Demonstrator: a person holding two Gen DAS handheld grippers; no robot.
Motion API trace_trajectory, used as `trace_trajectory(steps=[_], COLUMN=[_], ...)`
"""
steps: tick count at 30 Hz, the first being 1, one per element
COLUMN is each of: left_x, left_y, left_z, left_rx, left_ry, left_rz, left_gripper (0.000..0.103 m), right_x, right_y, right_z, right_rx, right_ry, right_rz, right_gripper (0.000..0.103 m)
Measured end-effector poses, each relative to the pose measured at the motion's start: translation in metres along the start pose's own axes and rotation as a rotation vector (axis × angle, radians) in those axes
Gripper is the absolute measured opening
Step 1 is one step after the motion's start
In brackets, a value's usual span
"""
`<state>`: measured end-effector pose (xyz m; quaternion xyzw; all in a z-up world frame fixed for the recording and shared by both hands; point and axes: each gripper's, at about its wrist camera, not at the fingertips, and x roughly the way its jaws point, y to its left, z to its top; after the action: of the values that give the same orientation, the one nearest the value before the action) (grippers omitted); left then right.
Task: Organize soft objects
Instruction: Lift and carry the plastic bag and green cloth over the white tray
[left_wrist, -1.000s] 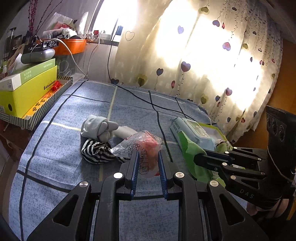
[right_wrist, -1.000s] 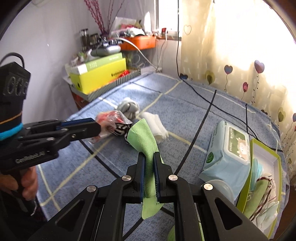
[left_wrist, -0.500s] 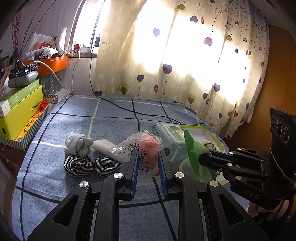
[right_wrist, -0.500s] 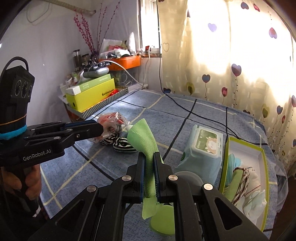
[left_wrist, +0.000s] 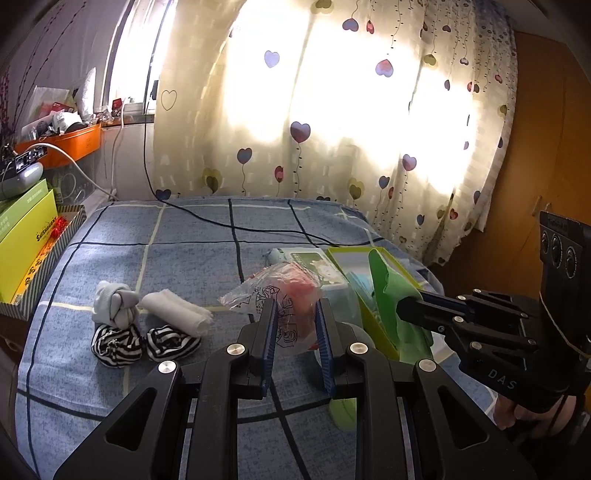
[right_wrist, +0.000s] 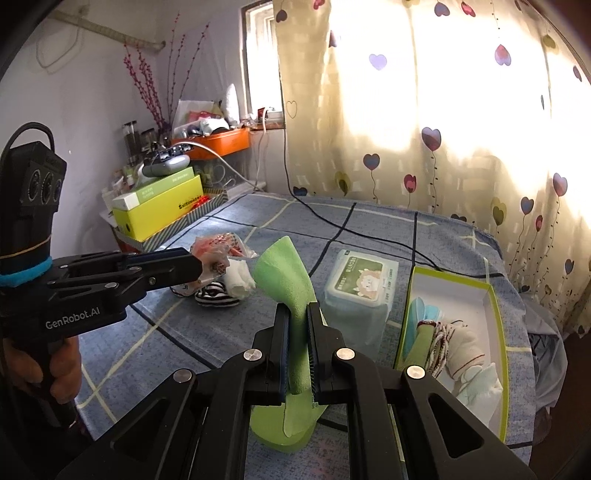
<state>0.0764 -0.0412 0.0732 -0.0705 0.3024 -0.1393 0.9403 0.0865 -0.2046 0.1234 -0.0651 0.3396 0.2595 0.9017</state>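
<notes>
The green cloth (right_wrist: 291, 280) sits pinched in the right gripper (right_wrist: 295, 347), jaws clamped tight; the plastic bag (left_wrist: 284, 295) is held in the left gripper (left_wrist: 293, 339), jaws partly apart. Both have swung from the sock pile toward the green-rimmed box (right_wrist: 495, 332), so drop-off looks near. On the bed (left_wrist: 184, 258): two striped sock balls (left_wrist: 144, 345), two pale rolls (left_wrist: 147, 308), one wipes pack (right_wrist: 358, 284).

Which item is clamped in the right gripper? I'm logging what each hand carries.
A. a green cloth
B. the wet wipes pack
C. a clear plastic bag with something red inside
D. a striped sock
A: in the right wrist view the green cloth stands pinched between the shut fingers of the right gripper, while the clear plastic bag sits in the left gripper.
</notes>
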Motion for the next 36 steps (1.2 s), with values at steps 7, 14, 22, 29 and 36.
trace_trajectory(steps=[7, 14, 22, 29, 36], left_x=[0.013, 0.022, 0.034, 0.049, 0.062], left_y=[-0.018, -0.033, -0.054, -0.079, -0.103], left_z=[0.0, 0.001, 0.001, -0.001, -0.006], left_rx=[0.026, 0.044, 0.078, 0.113, 0.148], left_ry=[0.028, 0.045, 0.067, 0.106, 0.142], left_rz=[-0.034, -0.055, -0.085, -0.125, -0.158], left_gripper=[0.022, 0.022, 0.022, 0.022, 0.022], right_x=[-0.005, -0.009, -0.017, -0.028, -0.037], right_y=[-0.017, -0.028, -0.045, -0.075, -0.101], right_z=[-0.007, -0.012, -0.02, -0.035, -0.053], right_rx=[0.036, 0.054, 0.082, 0.132, 0.18], right_ry=[0.002, -0.003, -0.008, -0.003, 0.01], right_rz=[-0.024, -0.037, -0.065, -0.113, -0.151], right_gripper=[0.009, 0.009, 0.009, 0.009, 0.009])
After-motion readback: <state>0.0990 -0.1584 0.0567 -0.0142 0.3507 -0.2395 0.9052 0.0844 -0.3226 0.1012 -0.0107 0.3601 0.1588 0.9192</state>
